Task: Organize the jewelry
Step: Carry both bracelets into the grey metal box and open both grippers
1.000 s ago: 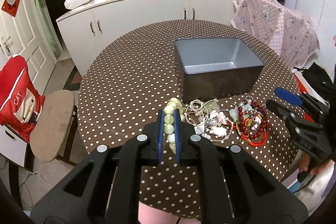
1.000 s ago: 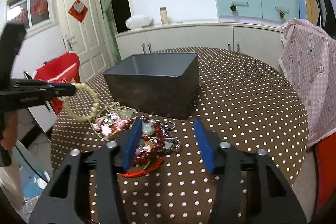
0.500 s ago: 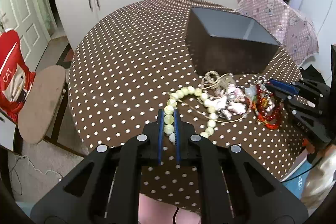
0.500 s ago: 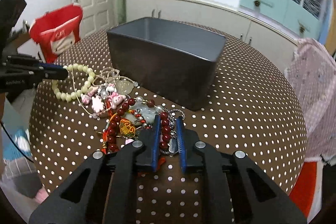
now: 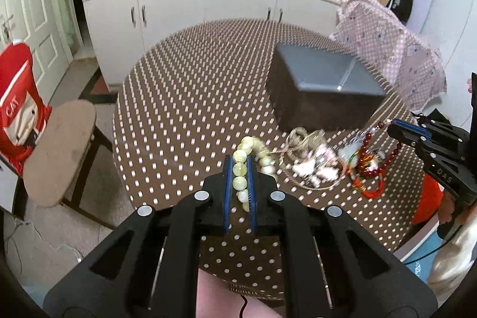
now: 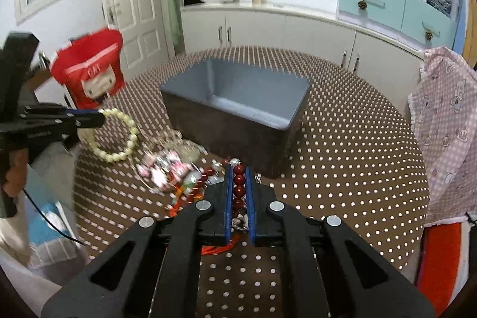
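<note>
counter [image 5: 184, 109]: round, brown cloth with white dots; carries the box and the jewelry.
box [image 6: 238, 106]: dark grey, rectangular, open top, inside bare as far as it shows; the landmark, near the middle of the counter.
chair [image 5: 59, 151]: round brown seat, off the counter's edge, well away from the box on the left tool's side.
red bag [image 6: 89, 70]: beside the chair, farther from the box than the counter's edge.
pile [image 5: 316, 166]: tangled chains, pink and white charms, a clear piece; on the counter just in front of the box's near wall; blurred.
pale beads [image 6: 119, 136]: loop of cream-green beads, in front of the box toward its left corner; hangs from the left tool, lifted off the counter in the right wrist view.
red beads [image 6: 239, 187]: dark red string with an orange-red tassel, in front of the box toward its right corner, touching the pile.
left tool [image 5: 239, 169]: clenched on the pale beads, blue pads pressing the string from both sides.
right tool [image 6: 239, 187]: has just closed; clenched on the red beads, several beads between its pads.
</note>
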The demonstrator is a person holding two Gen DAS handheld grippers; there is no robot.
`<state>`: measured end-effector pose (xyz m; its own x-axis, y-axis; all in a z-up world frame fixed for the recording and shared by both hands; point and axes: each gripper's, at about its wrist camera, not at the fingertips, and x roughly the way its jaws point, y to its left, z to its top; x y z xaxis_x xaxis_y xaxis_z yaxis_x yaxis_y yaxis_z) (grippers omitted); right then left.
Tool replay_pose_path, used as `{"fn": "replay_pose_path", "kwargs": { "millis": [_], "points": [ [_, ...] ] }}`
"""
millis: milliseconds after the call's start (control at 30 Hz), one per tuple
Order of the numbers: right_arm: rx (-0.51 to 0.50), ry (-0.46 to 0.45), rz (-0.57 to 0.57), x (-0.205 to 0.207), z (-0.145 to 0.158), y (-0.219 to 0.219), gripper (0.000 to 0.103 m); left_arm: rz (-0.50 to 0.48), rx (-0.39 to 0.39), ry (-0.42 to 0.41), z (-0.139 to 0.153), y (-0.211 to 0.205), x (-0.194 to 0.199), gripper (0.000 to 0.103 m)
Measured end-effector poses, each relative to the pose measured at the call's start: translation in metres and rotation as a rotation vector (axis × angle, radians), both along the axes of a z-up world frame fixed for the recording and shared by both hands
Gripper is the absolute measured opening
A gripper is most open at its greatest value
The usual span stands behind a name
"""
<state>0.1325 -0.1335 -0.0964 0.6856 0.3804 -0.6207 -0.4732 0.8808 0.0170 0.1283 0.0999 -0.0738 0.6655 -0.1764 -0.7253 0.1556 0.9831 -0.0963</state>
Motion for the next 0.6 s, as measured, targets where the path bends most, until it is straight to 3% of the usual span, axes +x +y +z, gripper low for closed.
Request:
{"fn": "replay_pose_path", "kwargs": {
  "millis": [600],
  "points": [
    [0.024,-0.219,-0.036,-0.014,0.078,-0.004,0.006,-0.083,-0.016,-0.176,0.065,-0.049,0.002,0.01]
  ]
}}
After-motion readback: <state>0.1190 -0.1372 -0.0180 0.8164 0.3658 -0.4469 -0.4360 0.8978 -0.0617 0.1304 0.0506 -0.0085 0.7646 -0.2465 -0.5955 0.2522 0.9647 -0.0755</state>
